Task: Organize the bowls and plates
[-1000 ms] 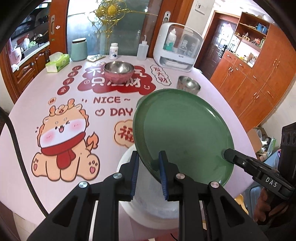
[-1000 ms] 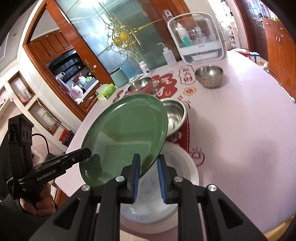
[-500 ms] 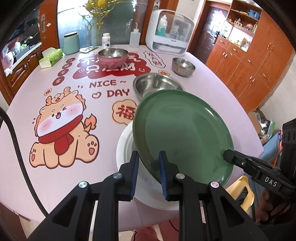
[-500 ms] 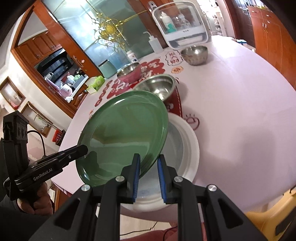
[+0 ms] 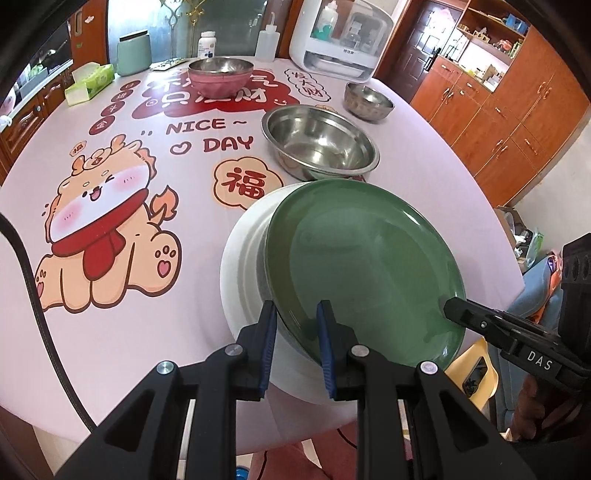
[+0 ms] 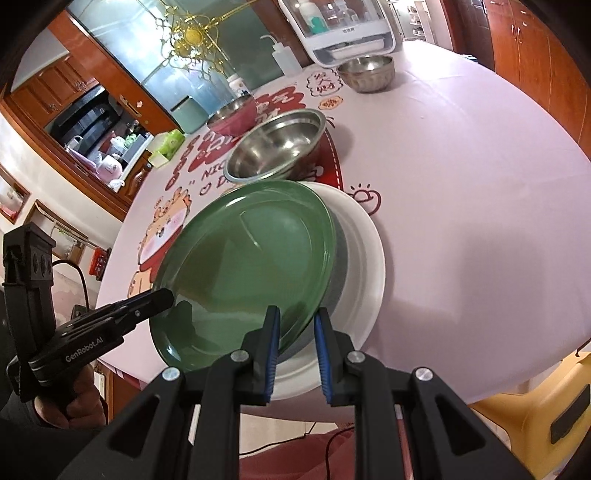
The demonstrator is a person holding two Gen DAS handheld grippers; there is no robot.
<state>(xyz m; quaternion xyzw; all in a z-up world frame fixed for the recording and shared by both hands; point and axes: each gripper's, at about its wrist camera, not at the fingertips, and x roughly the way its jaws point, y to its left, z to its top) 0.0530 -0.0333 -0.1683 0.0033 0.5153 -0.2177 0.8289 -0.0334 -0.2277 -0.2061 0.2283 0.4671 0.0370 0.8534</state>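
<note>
So both grippers are clamped on the green plate (image 5: 365,266) at once — the left gripper (image 5: 295,347) has its jaws pinched on the near-left rim, and the right gripper (image 6: 295,347) bites the rim on the opposite side. Makes sense to me: a wide, slick plate held by one thin edge would want to swing, so two grips keep it steady. It hangs tilted just over the white plate (image 5: 243,266), which sits on the worktop (image 5: 110,332) near the front edge, and the green one is a bit off-centre over it. Can't tell whether the low edge is touching yet. My guess is the job here is stacking green on white, and that step looks nearly done — it just needs to come down flat and both jaws let go. Other stuff around: a big steel bowl (image 5: 321,142) sits right behind the white plate, close enough that the far rim of the green one could bump it if it slides forward. A small steel bowl (image 5: 367,101) and a pink bowl (image 5: 221,75) are farther back, well apart, along with a tissue box (image 5: 88,83) and a white cabinet (image 5: 341,35) at the rear.
</note>
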